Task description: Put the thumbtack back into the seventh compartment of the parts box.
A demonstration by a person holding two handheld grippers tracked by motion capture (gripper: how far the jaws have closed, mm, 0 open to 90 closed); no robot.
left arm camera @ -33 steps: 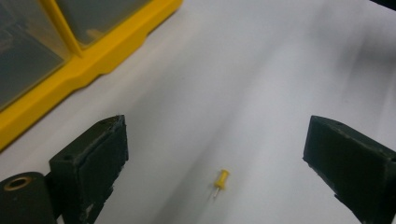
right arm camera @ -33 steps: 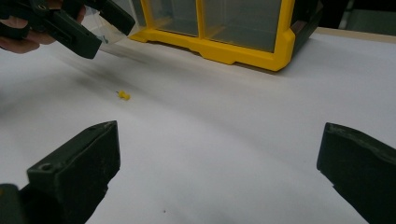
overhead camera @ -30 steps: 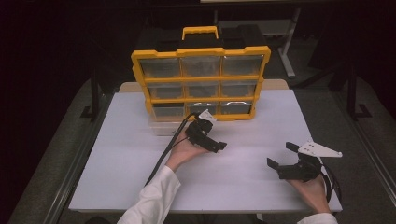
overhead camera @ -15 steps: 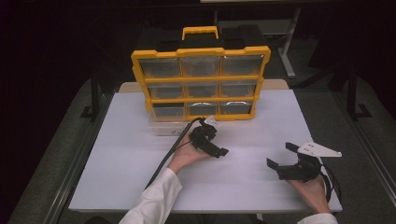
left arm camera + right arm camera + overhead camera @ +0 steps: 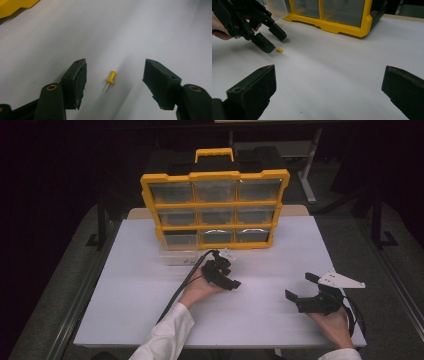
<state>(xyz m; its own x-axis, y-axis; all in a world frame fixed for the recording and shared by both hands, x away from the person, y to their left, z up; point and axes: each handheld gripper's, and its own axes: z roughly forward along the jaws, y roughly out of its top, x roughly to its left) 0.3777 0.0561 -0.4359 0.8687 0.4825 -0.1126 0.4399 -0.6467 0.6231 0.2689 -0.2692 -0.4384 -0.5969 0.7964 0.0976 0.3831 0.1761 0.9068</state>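
A small yellow push pin point(image 5: 110, 79) lies on the white table point(image 5: 150, 270), its metal point toward the camera in the left gripper view. My left gripper point(image 5: 115, 82) is open, one jaw on each side of the pin, not touching it. From the right gripper view the same pin point(image 5: 279, 50) lies just by the left gripper's point(image 5: 272, 41) tips. In the high view the left gripper point(image 5: 234, 283) sits mid-table in front of the yellow drawer organizer point(image 5: 215, 210). My right gripper point(image 5: 299, 288) rests open and empty near the front right; its own view shows wide jaws point(image 5: 329, 92).
The organizer stands upright at the back with clear drawers and a handle point(image 5: 214, 154) on top. A clear drawer point(image 5: 180, 256) lies on the table at its lower left. A black cable point(image 5: 182, 285) trails from the left gripper toward the front edge.
My left gripper has moved a little toward the front and lower, coming down around the push pin. The right gripper has stayed where it was.
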